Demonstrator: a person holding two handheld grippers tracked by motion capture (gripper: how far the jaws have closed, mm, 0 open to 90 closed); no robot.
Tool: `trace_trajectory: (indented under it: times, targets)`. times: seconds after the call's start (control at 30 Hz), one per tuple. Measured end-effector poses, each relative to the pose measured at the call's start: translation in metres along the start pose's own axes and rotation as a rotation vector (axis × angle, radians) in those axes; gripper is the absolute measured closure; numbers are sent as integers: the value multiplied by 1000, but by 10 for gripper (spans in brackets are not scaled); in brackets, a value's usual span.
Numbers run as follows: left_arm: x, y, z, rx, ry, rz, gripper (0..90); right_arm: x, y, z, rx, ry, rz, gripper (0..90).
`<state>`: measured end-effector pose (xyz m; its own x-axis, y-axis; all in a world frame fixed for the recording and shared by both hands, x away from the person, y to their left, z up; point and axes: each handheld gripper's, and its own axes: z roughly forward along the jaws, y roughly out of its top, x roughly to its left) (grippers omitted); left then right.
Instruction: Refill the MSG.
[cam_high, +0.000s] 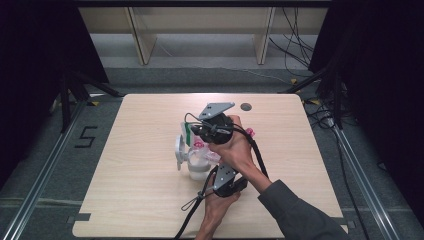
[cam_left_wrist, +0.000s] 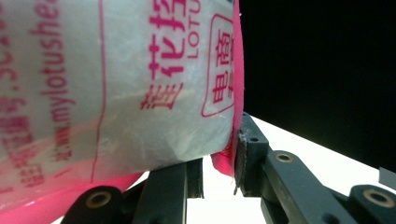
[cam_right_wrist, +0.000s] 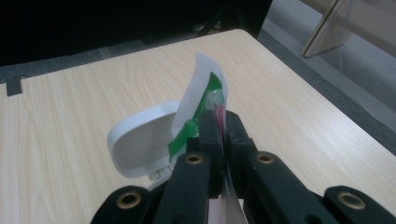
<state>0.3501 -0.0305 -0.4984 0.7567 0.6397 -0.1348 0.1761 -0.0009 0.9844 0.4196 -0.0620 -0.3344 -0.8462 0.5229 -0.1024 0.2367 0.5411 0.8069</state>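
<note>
Near the middle of the table (cam_high: 140, 200), a bag (cam_high: 200, 148) is held up between two grippers, right over a container (cam_high: 198, 169) whose open lid (cam_high: 180, 148) stands at its left. The right gripper (cam_high: 196, 129) pinches the bag's top edge from behind, on the far side, while the left gripper (cam_high: 216, 172) clamps the bag's side nearer the person, just right of the container. A round hole (cam_high: 245, 106) lies in the tabletop beyond them, near the far edge.

Overhead forward-down view; two close gripper-mounted views, table (cam_high: 140, 200) shared.
</note>
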Motion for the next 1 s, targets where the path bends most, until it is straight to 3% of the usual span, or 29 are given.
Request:
trace_trajectory:
  times: [0.13,0.27,0.3,0.4,0.5,0.57,0.67,0.73,0.9,0.93,1.0]
  targets:
    - [0,0,0,3,8,2,755,-1,0,0,-21,-4,-7,893]
    - [0,0,0,-5,15,2,755,1,0,-1,-4,2,7,894]
    - [0,0,0,-4,14,2,755,0,0,-1,-23,-8,4,894]
    - [0,0,0,1,1,1,755,0,0,1,-9,-2,-11,893]
    - [0,1,0,0,7,3,755,1,0,-1,-13,-1,16,894]
    - [-1,-1,4,-25,35,1,755,1,1,0,-10,-2,-9,893]
    - [-1,0,3,-25,33,0,755,3,1,0,-7,0,6,894]
    - [0,2,1,0,7,1,755,2,1,0,-8,1,1,894]
    - [0,2,2,-13,23,3,755,1,1,-1,-13,2,0,894]
    - [0,2,1,3,3,2,756,1,1,-1,-9,2,-1,893]
    - [0,2,1,0,8,2,756,3,1,0,2,-1,9,893]
